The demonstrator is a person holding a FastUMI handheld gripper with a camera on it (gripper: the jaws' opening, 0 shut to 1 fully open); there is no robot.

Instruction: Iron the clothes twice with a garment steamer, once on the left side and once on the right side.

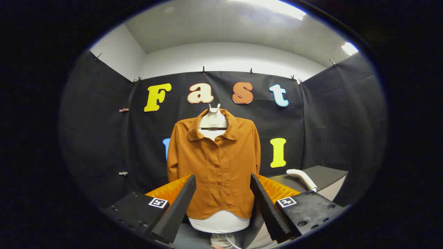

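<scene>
Against the black cloth wall, the orange shirt hangs soft on a mannequin beyond the spread, empty fingers, and the white steamer on the desk at right looks light and rigid, best gripped on its curved handle.

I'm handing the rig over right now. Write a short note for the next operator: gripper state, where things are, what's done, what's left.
Hand-held gripper: open, holding nothing, fingers spread and aimed at the shirt.
Orange shirt: buttoned on a white mannequin torso, beyond the fingers.
Garment steamer: white handle lying on the dark table, ahead and to the right of the fingers, not picked up.
Done: no pass evident.
Left: grasp the steamer, iron the left side, then the right.
</scene>
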